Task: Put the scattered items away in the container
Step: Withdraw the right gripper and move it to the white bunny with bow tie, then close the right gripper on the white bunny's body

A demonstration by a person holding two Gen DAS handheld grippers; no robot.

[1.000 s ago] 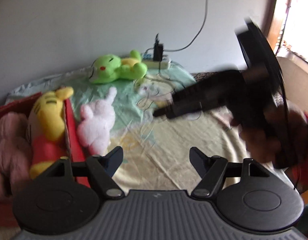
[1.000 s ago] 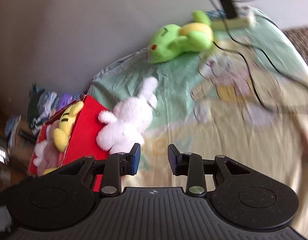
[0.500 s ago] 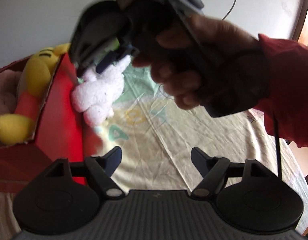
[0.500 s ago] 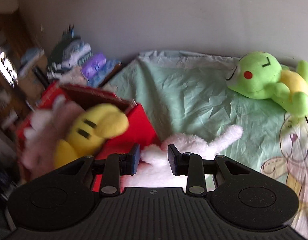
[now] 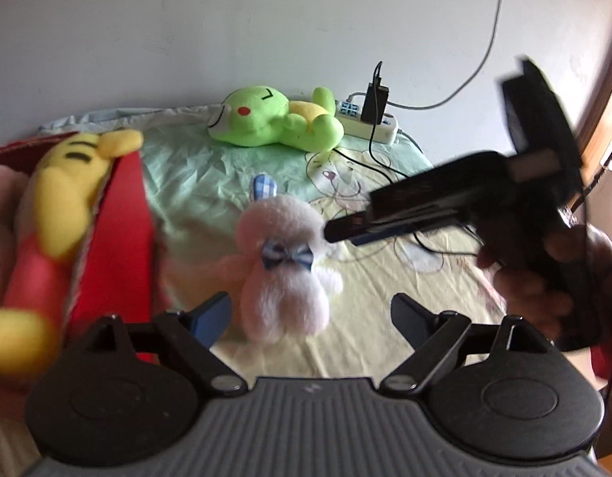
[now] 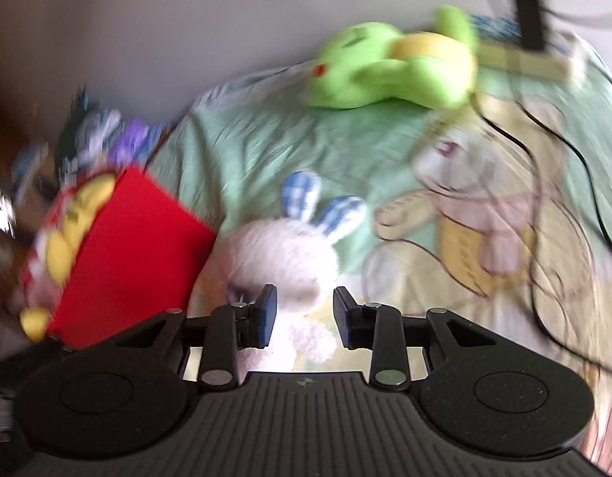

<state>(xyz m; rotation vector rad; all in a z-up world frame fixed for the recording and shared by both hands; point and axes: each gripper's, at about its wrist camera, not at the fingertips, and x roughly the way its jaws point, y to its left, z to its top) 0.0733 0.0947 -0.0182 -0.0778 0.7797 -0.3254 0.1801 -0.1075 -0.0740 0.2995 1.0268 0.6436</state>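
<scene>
A pale pink plush rabbit (image 5: 284, 274) with a blue checked bow and ears sits upright on the bed sheet beside the red box (image 5: 119, 238); it also shows in the right wrist view (image 6: 290, 262). The red box (image 6: 127, 254) holds a yellow bear plush (image 5: 67, 198) and a pink plush. My left gripper (image 5: 310, 316) is open, just in front of the rabbit. My right gripper (image 6: 304, 316) is partly open around the rabbit's lower body, pads apart from it. In the left wrist view the right gripper (image 5: 345, 232) points at the rabbit's head. A green plush (image 5: 274, 123) lies at the back.
A white power strip (image 5: 369, 123) with a black charger and cables lies by the wall behind the green plush. Black cables run across the sheet on the right. Clutter (image 6: 91, 139) sits beyond the bed's left edge. The wall is close behind.
The rabbit went from lying beside the box to sitting upright facing my left gripper. The right gripper swung across to the box and back to the right, low at the rabbit.
</scene>
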